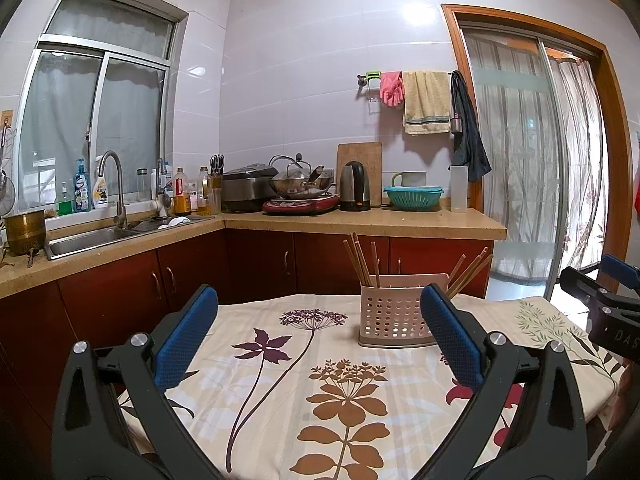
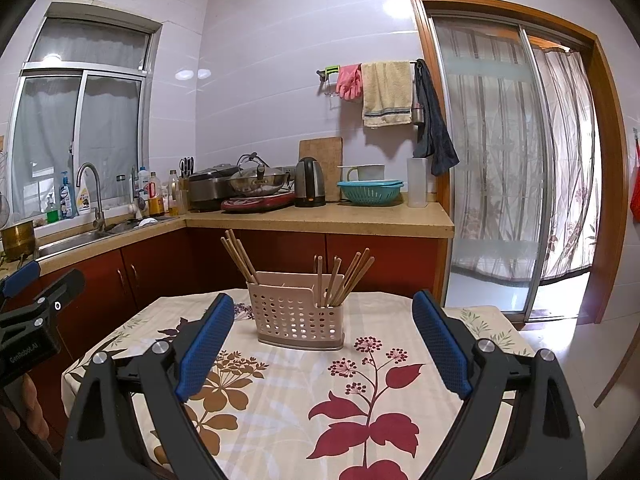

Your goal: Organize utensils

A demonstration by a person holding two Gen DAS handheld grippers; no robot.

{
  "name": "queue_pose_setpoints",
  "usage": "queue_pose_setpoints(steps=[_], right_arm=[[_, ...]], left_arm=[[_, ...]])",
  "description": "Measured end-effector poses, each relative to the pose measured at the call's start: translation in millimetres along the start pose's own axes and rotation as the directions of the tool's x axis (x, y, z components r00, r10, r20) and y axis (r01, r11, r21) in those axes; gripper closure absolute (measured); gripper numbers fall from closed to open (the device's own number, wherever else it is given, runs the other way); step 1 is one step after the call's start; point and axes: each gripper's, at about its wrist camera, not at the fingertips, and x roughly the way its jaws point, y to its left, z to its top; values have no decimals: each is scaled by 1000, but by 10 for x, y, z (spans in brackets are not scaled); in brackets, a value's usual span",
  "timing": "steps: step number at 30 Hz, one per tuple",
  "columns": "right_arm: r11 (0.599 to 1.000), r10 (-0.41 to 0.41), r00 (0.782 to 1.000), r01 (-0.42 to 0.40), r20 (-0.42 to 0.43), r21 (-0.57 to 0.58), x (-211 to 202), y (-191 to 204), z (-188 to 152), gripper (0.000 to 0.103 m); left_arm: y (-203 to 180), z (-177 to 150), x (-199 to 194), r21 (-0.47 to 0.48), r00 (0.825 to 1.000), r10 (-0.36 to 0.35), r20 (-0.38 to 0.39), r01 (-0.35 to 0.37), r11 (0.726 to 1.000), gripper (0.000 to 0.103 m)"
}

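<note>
The holder (image 2: 301,312) stands near the table's (image 2: 280,400) far edge, chopsticks (image 2: 240,254) leaning from its left end and more (image 2: 344,276) from its right; in the left view a blue pad hides its right end. It lies ahead of both sets of jaws, untouched. Left gripper (image 1: 320,340) and right gripper (image 2: 324,344) hover with jaws spread, empty, their bases cut off below.

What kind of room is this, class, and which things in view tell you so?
Most likely a home kitchen. A sink with a tap sits under the window, a wok and kettle stand on the counter, and a chopstick holder sits on the clothed table.
</note>
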Motion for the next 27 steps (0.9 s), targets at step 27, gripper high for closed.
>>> queue_pose_setpoints(steps=[27], right_arm=[[1000, 1, 1000, -1, -1, 1, 0, -6, 3, 15]], left_arm=[[16, 3, 12, -17, 1000, -1, 5, 1, 1000, 4]])
